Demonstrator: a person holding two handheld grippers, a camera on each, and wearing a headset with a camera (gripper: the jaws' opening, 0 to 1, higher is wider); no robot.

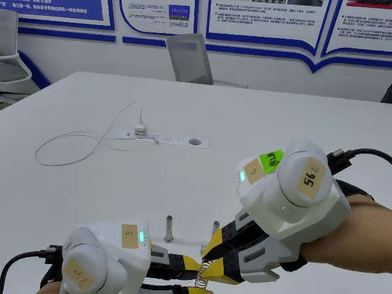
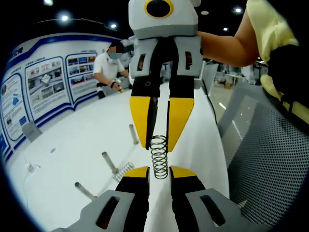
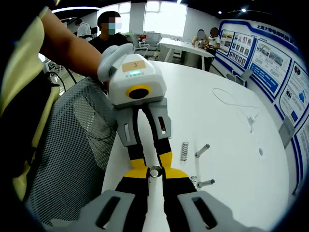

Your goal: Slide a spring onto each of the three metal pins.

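Centrally, shows a coil spring held above the white worktop, end to end between two facing grippers. Pinched at its near end by the left gripper, jaws narrow on the coil; gripped at its far end by the right gripper, jaws likewise narrow on it. Beyond, leftward in the left gripper view: three metal pins standing upright in a row, all bare, with a loose spring lying flat just beside the middle one. Farther back in the head view: a white power strip on the same worktop.
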